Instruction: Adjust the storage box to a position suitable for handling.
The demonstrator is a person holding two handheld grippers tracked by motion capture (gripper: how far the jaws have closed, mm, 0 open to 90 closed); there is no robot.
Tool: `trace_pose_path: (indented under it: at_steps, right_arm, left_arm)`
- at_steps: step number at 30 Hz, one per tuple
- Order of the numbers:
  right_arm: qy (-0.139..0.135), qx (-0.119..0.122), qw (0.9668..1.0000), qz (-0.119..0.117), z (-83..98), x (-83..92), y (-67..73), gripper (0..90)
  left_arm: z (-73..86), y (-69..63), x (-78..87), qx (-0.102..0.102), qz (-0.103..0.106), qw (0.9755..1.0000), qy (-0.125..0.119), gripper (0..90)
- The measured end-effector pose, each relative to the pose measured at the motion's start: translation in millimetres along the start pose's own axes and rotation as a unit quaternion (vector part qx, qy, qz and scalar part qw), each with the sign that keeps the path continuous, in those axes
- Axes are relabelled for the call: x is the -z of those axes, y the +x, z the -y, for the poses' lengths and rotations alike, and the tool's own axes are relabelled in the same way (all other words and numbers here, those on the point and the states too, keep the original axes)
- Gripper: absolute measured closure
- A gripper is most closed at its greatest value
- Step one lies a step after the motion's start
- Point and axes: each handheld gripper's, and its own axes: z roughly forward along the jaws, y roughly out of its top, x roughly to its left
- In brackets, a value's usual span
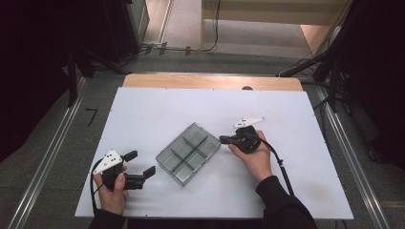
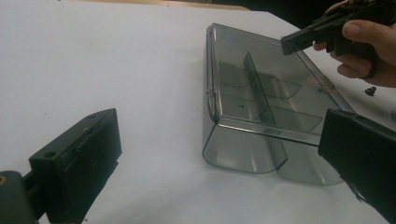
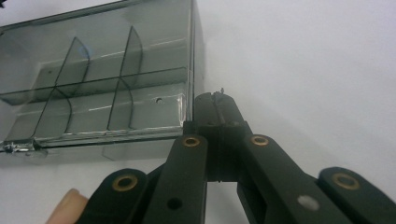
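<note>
White table (image 1: 143,114) bears organizer box (image 1: 188,153); closed right gripper (image 1: 223,139) touches its corner.

Right gripper (image 3: 215,100) black jaws pressed together, tips just beside near corner of smoky clear divided box (image 3: 93,84), possibly touching its edge; something tiny seems pinched at tips, too small to tell. Box lies on white table (image 3: 303,60), curved dividers forming compartments inside. Fingertip (image 3: 65,205) at bottom left

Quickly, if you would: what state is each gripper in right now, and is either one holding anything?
Left gripper: open, holding nothing, beside the compartment box.
Right gripper: closed, jaws pressed together with nothing between them, at the box's corner.
</note>
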Motion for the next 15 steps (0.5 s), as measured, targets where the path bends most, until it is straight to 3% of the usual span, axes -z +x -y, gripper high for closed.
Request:
trace_pose_path:
  at_steps: [15]
  right_arm:
    - [-0.014,0.002,0.9997,-0.022,21.2,6.2,37.0,88.3]
  left_arm:
    - [-5.3,-0.7,8.5,0.003,-0.013,0.9998,-0.014,0.3]
